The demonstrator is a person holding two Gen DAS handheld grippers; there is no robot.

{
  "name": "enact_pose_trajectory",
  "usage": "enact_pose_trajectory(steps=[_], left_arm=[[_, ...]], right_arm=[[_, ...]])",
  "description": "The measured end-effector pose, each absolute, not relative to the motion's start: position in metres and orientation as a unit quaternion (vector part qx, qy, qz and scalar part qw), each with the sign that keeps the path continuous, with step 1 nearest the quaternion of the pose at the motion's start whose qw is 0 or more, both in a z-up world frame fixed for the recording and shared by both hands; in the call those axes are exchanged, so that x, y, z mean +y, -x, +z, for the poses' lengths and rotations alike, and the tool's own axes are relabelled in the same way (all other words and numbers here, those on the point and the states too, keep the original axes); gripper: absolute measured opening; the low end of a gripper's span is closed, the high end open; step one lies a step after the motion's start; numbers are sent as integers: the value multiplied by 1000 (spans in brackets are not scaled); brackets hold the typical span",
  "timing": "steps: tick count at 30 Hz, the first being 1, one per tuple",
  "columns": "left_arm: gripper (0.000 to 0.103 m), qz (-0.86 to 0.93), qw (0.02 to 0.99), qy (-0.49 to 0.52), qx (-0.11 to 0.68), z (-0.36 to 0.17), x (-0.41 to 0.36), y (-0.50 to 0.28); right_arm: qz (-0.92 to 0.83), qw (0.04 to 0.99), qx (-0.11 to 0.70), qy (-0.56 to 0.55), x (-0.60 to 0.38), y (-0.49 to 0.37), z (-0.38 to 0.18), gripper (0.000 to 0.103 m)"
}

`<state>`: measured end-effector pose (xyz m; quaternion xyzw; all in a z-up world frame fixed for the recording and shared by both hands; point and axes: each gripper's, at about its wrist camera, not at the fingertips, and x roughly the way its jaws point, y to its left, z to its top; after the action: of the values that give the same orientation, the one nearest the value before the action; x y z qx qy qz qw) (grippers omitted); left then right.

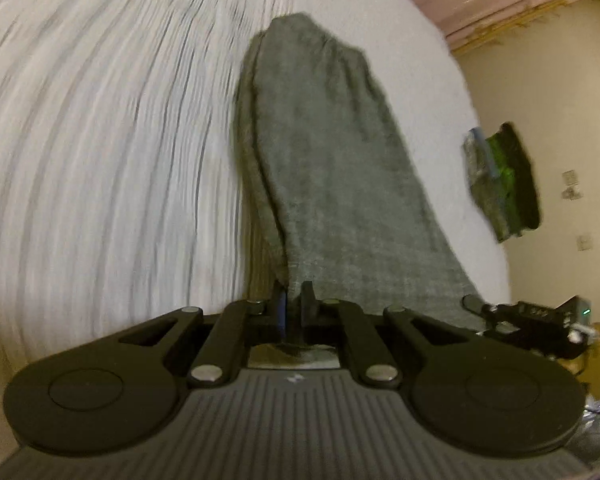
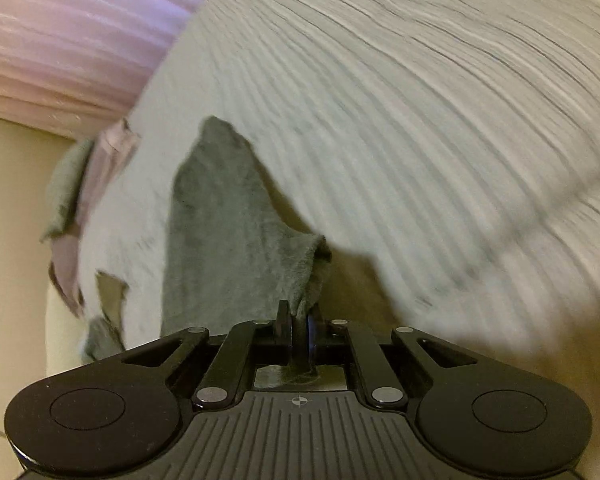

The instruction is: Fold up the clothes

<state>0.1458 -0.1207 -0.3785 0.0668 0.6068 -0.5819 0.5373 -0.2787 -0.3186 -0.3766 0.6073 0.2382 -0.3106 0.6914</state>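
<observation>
A grey knitted garment (image 1: 332, 168) stretches away from my left gripper (image 1: 295, 294) over a white striped bed cover (image 1: 100, 140). The left gripper is shut on the garment's near edge, with cloth pinched between its black fingers. In the right wrist view the same grey garment (image 2: 220, 240) hangs from my right gripper (image 2: 300, 316), which is shut on a bunched corner of it. The other gripper (image 1: 532, 320) shows at the right edge of the left wrist view. Both views are blurred by motion.
The white striped bed cover (image 2: 420, 100) fills most of both views. A pile of grey, black and green clothes (image 1: 500, 184) lies at the bed's right edge. Pink curtain folds (image 2: 60, 40) and a cream wall (image 1: 560, 100) stand behind. More grey and pink cloth (image 2: 84, 200) lies at the left.
</observation>
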Motion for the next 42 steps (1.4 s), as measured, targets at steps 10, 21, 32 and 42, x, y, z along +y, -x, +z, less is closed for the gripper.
enact_pose_trajectory(steps=[10, 21, 32, 42], left_arm=[[15, -516, 646, -191, 529, -330, -118, -119], [18, -481, 638, -287, 529, -358, -152, -84], [26, -466, 620, -370, 511, -285, -86, -57], [45, -511, 657, -357, 424, -177, -35, -67]], right_arm=[[-387, 702, 360, -478, -309, 274, -353, 21], [-360, 740, 461, -333, -255, 202, -364, 64], [-407, 677, 493, -364, -178, 213, -302, 65], [-429, 703, 426, -374, -112, 180, -206, 96]])
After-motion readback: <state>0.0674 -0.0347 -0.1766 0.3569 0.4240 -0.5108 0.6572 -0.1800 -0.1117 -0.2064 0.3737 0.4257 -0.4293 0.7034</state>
